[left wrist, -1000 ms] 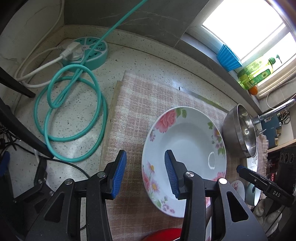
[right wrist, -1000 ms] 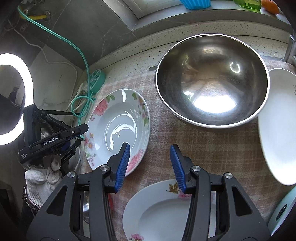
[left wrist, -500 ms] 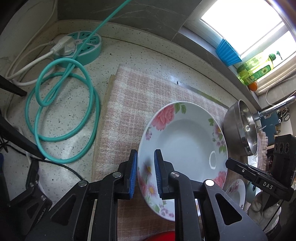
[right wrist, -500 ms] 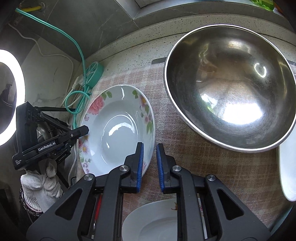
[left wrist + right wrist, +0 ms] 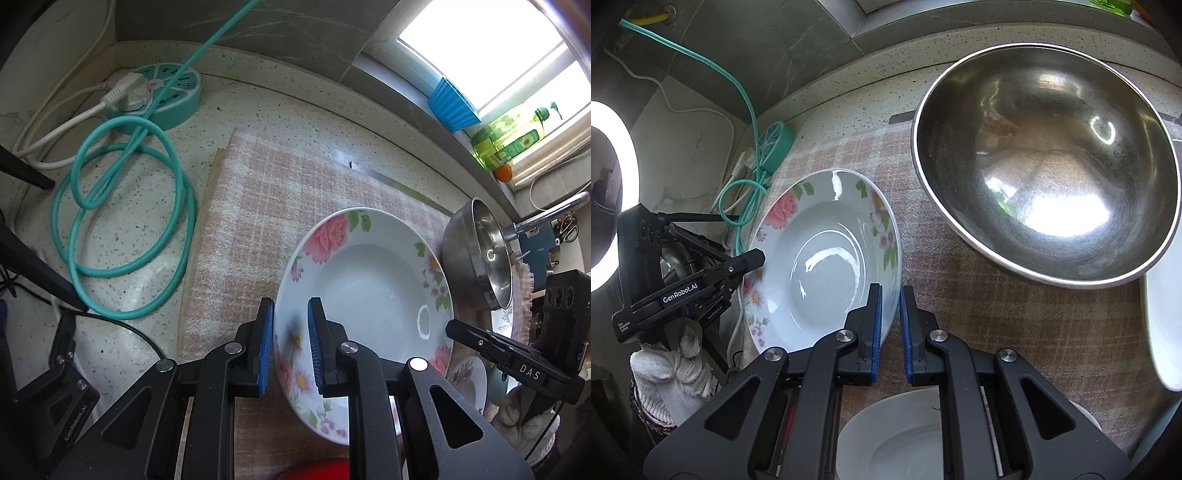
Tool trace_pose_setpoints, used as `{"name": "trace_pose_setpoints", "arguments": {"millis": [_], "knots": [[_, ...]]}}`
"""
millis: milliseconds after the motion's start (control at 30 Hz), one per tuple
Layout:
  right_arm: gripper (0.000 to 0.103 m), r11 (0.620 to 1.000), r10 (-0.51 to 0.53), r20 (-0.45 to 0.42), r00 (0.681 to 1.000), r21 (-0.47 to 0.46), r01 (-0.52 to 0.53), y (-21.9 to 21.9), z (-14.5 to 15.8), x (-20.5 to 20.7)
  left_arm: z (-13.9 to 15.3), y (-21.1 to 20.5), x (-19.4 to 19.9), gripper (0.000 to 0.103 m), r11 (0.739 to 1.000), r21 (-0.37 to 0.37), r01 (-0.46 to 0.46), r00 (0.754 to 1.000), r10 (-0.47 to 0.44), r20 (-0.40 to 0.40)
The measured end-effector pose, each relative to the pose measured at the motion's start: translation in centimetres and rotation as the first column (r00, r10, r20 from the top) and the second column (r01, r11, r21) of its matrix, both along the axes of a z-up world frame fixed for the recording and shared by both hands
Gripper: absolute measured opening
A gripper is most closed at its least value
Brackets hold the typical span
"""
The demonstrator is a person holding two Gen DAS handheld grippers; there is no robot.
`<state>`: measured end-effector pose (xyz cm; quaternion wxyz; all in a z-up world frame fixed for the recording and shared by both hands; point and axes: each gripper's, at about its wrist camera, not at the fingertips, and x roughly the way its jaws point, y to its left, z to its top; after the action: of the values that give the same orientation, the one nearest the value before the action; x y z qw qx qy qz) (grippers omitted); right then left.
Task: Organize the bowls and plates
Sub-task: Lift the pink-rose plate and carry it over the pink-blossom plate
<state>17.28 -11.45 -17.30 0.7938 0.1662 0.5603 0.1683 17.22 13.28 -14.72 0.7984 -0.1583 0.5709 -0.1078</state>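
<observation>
Presently on the counter:

- Floral plate [image 5: 364, 273]: deep, white, pink flowers on the rim; sits on the pink checked cloth [image 5: 280, 192], held at opposite edges by both grippers.
- Left gripper [image 5: 290, 341]: blue pads narrowed on the plate's near-left rim, one pad outside and one inside the edge; a slim gap shows between them, so firm contact cannot be told for certain.
- Right gripper [image 5: 890, 325]: pads drawn close together over the plate's [image 5: 827, 258] right rim, the left pad over the plate, the right pad over the cloth [image 5: 1015, 325].
- Steel bowl [image 5: 1045, 162]: large, shiny, just beside the floral plate on the cloth.
- White plate [image 5: 1163, 325]: at the far right edge, partly under the steel bowl's rim.
- Second white dish [image 5: 894, 435]: below the right gripper, partly hidden.
- Teal power strip [image 5: 162, 96] with coiled teal cable [image 5: 125, 221]: on the speckled counter, left of the cloth.
</observation>
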Motion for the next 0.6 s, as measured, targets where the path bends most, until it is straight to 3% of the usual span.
{"name": "trace_pose_setpoints", "arguments": {"millis": [600], "knots": [[0.010, 1.000, -0.009, 0.059, 0.998, 0.029, 0.007, -3.6, 3.4, -5.1, 3.9, -2.9, -3.4, 0.016, 0.998, -0.020, 0.052, 0.996, -0.050, 0.073]]}}
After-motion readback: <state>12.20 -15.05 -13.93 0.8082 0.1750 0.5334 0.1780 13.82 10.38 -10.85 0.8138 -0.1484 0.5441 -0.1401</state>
